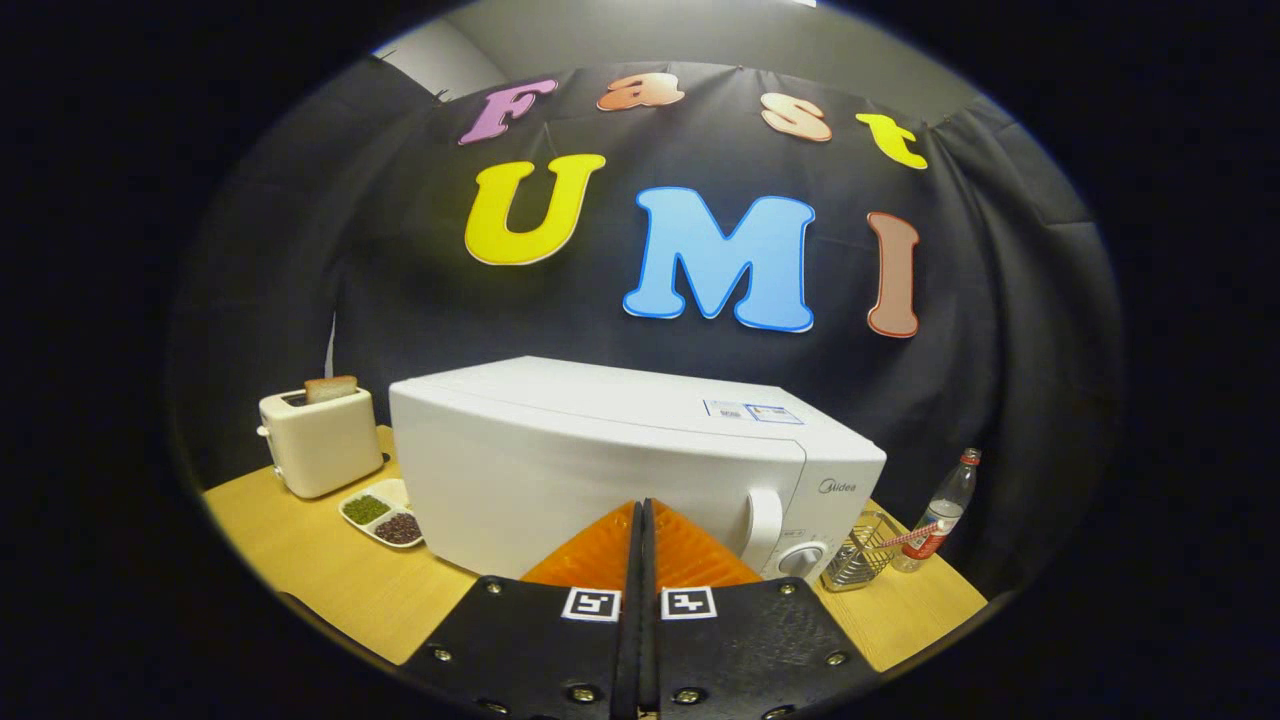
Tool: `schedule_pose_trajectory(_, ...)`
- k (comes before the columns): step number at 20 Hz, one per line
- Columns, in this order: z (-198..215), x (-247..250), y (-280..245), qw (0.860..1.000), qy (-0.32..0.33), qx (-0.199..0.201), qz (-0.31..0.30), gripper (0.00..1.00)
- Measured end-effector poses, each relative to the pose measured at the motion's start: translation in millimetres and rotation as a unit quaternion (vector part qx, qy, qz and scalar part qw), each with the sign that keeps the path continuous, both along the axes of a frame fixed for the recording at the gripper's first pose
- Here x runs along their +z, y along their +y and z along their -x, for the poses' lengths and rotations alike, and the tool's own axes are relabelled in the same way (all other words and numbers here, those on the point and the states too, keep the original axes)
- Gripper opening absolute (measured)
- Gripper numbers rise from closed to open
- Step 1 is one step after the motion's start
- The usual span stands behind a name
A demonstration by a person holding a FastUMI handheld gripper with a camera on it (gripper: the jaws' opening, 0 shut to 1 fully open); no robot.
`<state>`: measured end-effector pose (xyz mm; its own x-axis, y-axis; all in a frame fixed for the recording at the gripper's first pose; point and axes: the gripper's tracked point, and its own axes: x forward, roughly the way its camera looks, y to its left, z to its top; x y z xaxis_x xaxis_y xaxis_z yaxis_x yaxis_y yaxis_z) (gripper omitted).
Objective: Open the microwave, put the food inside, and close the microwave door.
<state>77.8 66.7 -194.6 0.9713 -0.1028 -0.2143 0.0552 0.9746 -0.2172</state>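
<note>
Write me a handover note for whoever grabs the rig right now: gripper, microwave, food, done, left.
Gripper: fingers shut together, holding nothing, pointed at the microwave's front.
Microwave: on the table, door closed, door handle just right of the fingertips.
Food: divided dish of beans left of the microwave, beside the toaster.
Done: nothing visible yet.
Left: open the door, put the food in, close the door.

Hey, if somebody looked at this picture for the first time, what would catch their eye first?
A big white microwave with its door closed stands on the wooden table, just ahead of the gripper, whose orange fingers are pressed together with nothing between them. Beside the microwave sits a toaster with a slice of bread sticking up.
</note>
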Motion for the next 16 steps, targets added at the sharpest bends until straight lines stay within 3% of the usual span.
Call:
schedule_pose_trajectory(10,65.6,116.2,32.2,0.998,-0.051,0.028,0.005,0.00)
schedule_pose_trajectory(14,87.9,163.3,34.7,0.996,-0.085,0.017,0.024,0.01)
schedule_pose_trajectory(16,96.0,185.8,26.0,0.994,-0.106,-0.008,0.019,0.00)
